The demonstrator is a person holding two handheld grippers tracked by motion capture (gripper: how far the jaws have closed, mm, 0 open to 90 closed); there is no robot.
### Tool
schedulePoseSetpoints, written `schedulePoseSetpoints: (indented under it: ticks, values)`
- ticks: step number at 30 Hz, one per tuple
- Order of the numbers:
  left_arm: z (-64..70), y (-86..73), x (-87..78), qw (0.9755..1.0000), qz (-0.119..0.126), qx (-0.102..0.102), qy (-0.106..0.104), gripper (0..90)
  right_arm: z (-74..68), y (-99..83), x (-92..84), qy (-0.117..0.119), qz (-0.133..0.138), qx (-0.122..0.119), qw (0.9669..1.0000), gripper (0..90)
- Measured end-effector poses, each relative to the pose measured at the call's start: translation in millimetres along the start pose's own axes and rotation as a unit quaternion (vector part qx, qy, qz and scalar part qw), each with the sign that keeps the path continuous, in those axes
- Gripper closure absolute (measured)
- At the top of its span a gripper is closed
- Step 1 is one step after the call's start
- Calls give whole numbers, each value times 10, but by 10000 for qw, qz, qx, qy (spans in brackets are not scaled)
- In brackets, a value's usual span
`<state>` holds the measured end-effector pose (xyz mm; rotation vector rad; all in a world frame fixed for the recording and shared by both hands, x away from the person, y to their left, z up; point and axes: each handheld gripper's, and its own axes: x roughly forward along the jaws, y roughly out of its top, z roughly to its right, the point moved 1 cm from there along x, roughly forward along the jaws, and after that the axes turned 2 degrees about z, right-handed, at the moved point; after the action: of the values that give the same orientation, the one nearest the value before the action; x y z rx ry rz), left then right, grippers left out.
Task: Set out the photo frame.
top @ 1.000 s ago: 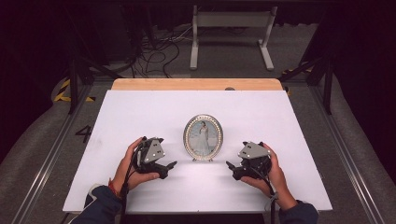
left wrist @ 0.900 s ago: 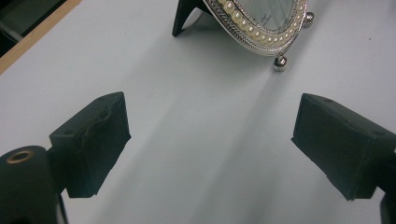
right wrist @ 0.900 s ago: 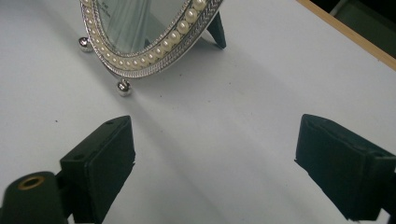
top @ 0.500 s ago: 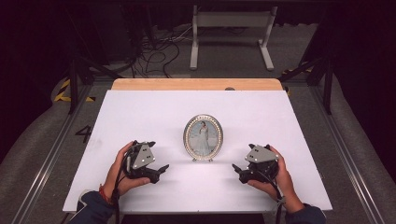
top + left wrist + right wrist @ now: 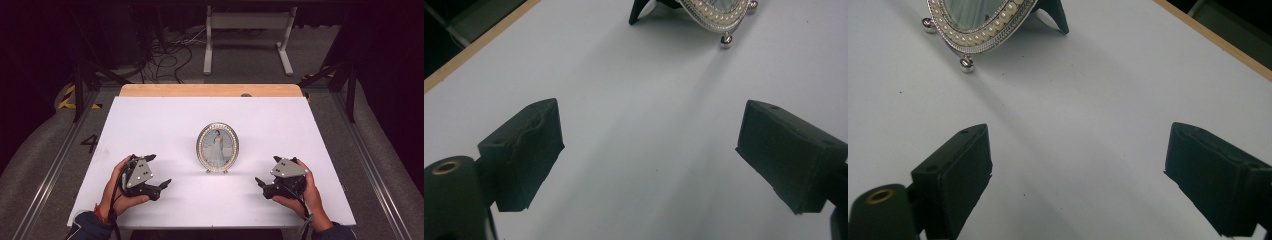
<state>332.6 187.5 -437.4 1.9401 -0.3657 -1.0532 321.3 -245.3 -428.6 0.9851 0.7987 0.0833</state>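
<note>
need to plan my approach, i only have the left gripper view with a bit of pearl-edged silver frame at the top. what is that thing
Observer: An oval silver picture frame with a pearl rim, standing upright on small ball feet at the middle of the white table; it holds a picture of a figure in a white dress.
Operator: where is the other gripper
Observer: The right gripper is on the frame's far side, jaws open, apart from the frame.
Operator: anything behind the frame
Observer: A black easel stand props it from behind.

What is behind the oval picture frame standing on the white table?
Behind the oval picture frame a black prop leg slants down to the white table. The frame's back face is hidden from all three views.
</note>
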Motion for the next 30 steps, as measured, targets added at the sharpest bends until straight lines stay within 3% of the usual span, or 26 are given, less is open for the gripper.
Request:
schedulePoseSetpoints:
  ticks: [21,30]
  values:
    - [-205,-435,-315,9985,-94,-418,337,112,193,-269,-209,-250,37,433,9987,108]
    - [-334,-643,-441,9946,-75,-866,564,113,338,-461,-270,-387,29,624,9973,101]
